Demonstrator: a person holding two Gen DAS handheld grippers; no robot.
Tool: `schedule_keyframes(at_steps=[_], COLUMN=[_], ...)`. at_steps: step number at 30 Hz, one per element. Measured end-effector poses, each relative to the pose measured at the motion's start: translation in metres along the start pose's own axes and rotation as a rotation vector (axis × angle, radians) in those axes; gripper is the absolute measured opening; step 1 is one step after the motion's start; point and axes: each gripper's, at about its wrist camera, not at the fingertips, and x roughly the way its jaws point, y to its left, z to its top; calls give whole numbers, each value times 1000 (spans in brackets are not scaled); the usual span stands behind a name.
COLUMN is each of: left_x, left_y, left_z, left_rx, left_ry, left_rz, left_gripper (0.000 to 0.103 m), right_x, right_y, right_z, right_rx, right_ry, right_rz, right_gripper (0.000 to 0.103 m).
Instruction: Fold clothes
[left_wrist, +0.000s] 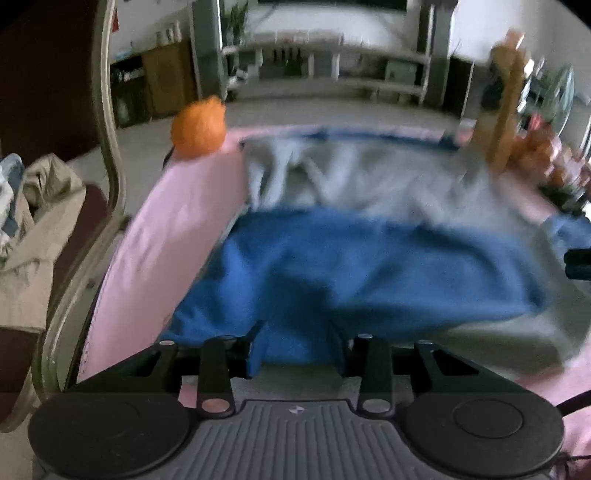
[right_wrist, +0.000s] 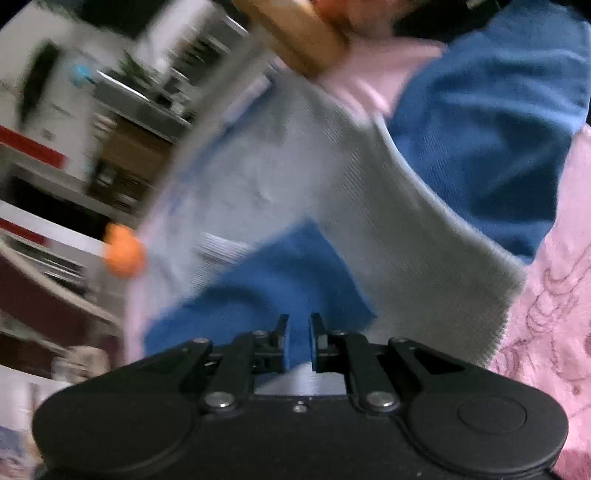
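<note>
Blue-and-grey garment (left_wrist: 369, 258) spread over a pink sheet (left_wrist: 166, 229) on what looks like a bed, blue panel nearest, grey beyond. Near blue edge bunched and raised off the sheet, running into both sets of tongs.

Left tongs (left_wrist: 297, 350) part-way apart, a thick fold of blue cloth filling the gap between them; clamped on it, by the look of it. Right tongs (right_wrist: 297, 341) nearly together, a thin strip of blue hem pinched between the pads. Both views blurred, so contact at the very tips hard to confirm.

Judged step: mid-fold, near hem gripped at two points and lifted, ready to be carried over the grey part. Next move likely calls for both tongs travelling together at even height, keeping the hem taut between them, then laying it flat and square before letting go.

Further out: orange ball (left_wrist: 199, 127) at the far left corner of the sheet, wooden post (left_wrist: 504, 107) at the far right, a beige heap of clothes (left_wrist: 33, 221) on a chair beside the bed, shelving across the room.
</note>
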Motion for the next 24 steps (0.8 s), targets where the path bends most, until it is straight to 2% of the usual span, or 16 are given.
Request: schedule_keyframes(at_steps=[3,7,10,14,18,21,24], left_x=[-22,-32,-31,-8,20,37,52], left_y=[-29,-87,-133,-188,-212,-225,-229], left_z=[15,33,41,39,40,39,39], left_rx=[20,86,151,252,209,184,170], left_ry=[-60,-87,-97,-66,16,57,90], left_rz=[-59,-141,-201,-208,-275,-298,-315], left_gripper=[38,41,46,46,46,46,46], right_x=[-47,-86,-101,-101,-97,-92,-79], right_y=[3,-23,-56,-113,-178,-211,-230], right_z=[13,42,72,109,137,156,174], right_rx=[-19,19,73,211,345,381,358], right_ry=[-120,-274,-375,-504,-603,-633,-603], right_rz=[73,82,14,-71,-139,-225,-319], right_gripper=[23,24,24,24,21,19,19])
